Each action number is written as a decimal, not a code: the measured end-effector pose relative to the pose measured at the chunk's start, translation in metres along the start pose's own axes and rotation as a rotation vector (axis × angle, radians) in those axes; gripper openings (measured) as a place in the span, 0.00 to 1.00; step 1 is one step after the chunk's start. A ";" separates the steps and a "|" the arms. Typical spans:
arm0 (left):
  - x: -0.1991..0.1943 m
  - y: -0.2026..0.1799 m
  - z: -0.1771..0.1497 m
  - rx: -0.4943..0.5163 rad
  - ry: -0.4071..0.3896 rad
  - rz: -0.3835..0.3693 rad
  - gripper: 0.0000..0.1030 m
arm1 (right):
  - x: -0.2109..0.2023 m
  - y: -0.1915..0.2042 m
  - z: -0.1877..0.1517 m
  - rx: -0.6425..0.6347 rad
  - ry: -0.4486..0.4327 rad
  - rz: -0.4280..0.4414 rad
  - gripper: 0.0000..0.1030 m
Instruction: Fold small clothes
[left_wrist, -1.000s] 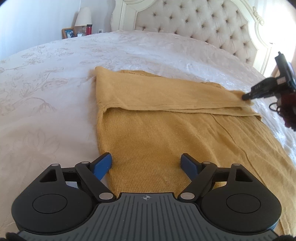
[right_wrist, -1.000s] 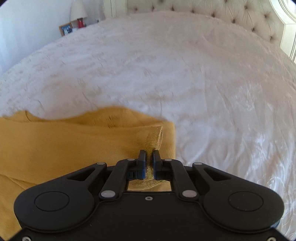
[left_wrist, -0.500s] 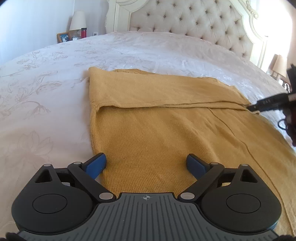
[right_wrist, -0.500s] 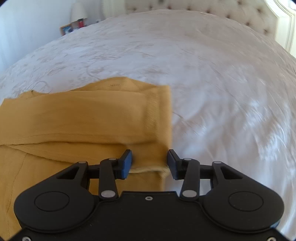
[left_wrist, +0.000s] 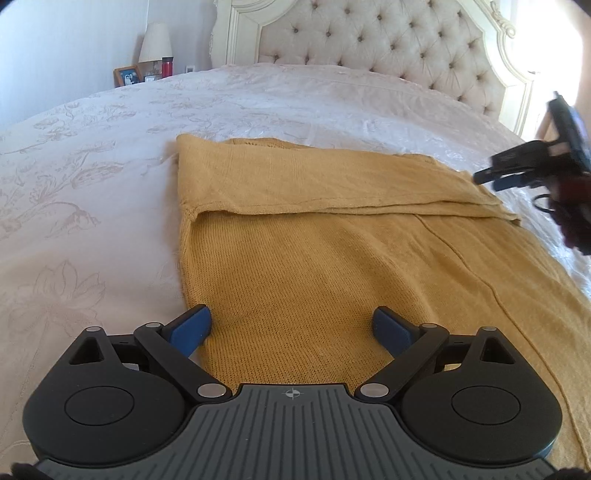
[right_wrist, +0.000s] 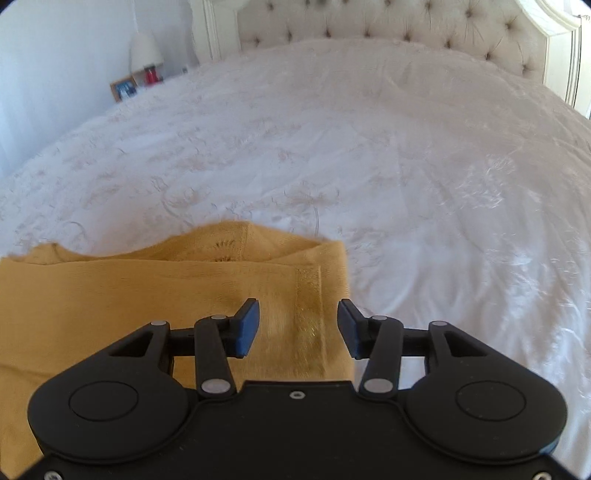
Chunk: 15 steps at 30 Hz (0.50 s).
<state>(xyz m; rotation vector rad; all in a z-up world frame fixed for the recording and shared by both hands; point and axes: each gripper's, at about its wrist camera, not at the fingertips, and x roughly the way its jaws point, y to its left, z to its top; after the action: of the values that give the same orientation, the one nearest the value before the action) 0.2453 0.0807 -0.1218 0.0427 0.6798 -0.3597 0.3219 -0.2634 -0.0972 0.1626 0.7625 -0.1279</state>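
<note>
Since the right claw (right_wrist: 298, 328) let go of the folded-over hem a second ago, its jaws now stand moderately apart above the corner of the mustard-yellow knitted garment (left_wrist: 314, 266), holding nothing. The left claw (left_wrist: 291, 328) remains wide, empty, over the near edge. The far flap now lies flat across the garment, so this fold appears complete; a further fold likely follows. The garment rests on the white floral-embroidered bed (left_wrist: 92, 155), before a tufted cream headboard (left_wrist: 388, 48) and a bedside lamp (left_wrist: 155, 42).
</note>
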 end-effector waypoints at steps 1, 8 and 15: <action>0.000 0.000 0.000 0.000 -0.001 0.000 0.93 | 0.009 0.001 -0.001 -0.002 0.020 -0.022 0.54; 0.003 -0.002 -0.004 0.015 -0.012 -0.016 1.00 | 0.018 -0.019 -0.010 0.075 0.030 -0.054 0.70; 0.002 -0.001 -0.006 0.020 -0.020 -0.016 1.00 | -0.059 -0.026 -0.042 0.098 -0.034 0.102 0.72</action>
<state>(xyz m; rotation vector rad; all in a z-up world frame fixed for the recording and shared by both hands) 0.2432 0.0798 -0.1277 0.0526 0.6575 -0.3813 0.2468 -0.2780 -0.0885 0.2914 0.7134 -0.0706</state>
